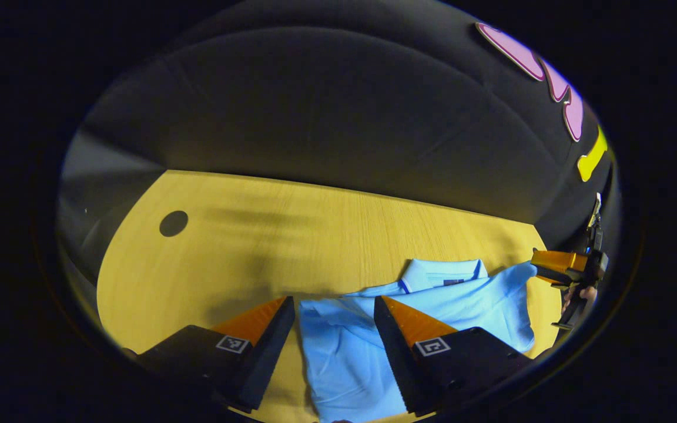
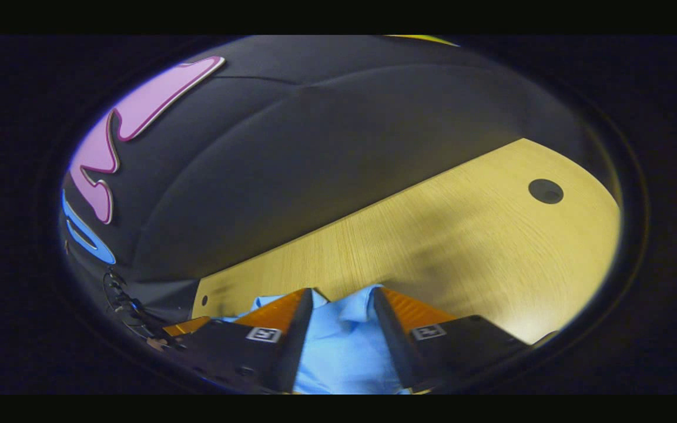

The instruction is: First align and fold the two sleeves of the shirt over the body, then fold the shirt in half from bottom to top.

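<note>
Light-blue cotton polo shirt (image 1: 368,329) lay flat on yellow wooden table (image 1: 244,247); left gripper (image 1: 334,305) and right gripper (image 2: 343,296) both hovered spread over it; risk: a shallow, uneven pinch could leave the sleeves misaligned.

Bare table (image 1: 315,235) beyond shirt (image 1: 350,346); wall (image 1: 315,106) behind

A light wooden table (image 1: 338,229) with a pale yellow grain carries everything here, its far edge running along the foot of the booth's black cloth wall. A round dark hole (image 1: 173,223) is cut into the tabletop, well apart from the shirt. A light blue polo shirt (image 1: 350,346) lies directly on the table, its collar (image 1: 441,274) toward the table's far edge and its body spread flat toward the near edge.
</note>
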The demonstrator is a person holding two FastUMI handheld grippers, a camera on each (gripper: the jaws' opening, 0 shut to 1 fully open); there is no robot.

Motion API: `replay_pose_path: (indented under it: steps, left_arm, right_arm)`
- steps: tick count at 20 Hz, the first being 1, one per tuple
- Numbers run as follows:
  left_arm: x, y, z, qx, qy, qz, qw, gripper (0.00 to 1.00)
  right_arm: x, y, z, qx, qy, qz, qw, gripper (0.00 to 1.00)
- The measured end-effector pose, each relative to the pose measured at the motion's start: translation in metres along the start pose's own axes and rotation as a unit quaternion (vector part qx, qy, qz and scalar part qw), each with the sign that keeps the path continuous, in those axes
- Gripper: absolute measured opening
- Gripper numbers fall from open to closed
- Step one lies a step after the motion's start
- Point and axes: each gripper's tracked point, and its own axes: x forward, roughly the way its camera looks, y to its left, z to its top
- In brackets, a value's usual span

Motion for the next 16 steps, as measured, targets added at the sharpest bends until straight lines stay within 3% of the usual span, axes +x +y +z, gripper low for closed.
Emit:
replay_pose_path:
  steps: [1, 3, 6, 7, 8, 16]
  left_arm:
    - [-0.008, 0.004, 0.003, 0.002, -0.005, 0.004, 1.0, 0.89]
    - [-0.025, 0.014, 0.014, 0.004, -0.02, 0.013, 1.0, 0.97]
    - [-0.064, 0.022, 0.036, 0.0, -0.063, 0.014, 0.998, 0.97]
    - [-0.079, 0.022, 0.041, 0.001, -0.078, 0.011, 0.997, 0.97]
    - [-0.096, 0.019, 0.046, 0.0, -0.091, 0.004, 0.996, 0.97]
    - [-0.262, -0.036, 0.056, 0.002, -0.199, -0.084, 0.976, 0.96]
  right_arm:
    - [-0.004, -0.001, 0.002, -0.006, -0.002, -0.002, 1.0, 0.8]
    - [-0.017, -0.001, 0.006, -0.023, -0.006, -0.005, 1.0, 0.96]
    - [-0.046, 0.007, 0.015, -0.068, -0.025, -0.008, 0.997, 0.96]
    - [-0.056, 0.013, 0.017, -0.085, -0.032, -0.008, 0.996, 0.88]
    - [-0.069, 0.022, 0.019, -0.101, -0.038, -0.004, 0.994, 0.97]
    - [-0.204, 0.12, 0.017, -0.195, -0.122, 0.043, 0.972, 0.98]
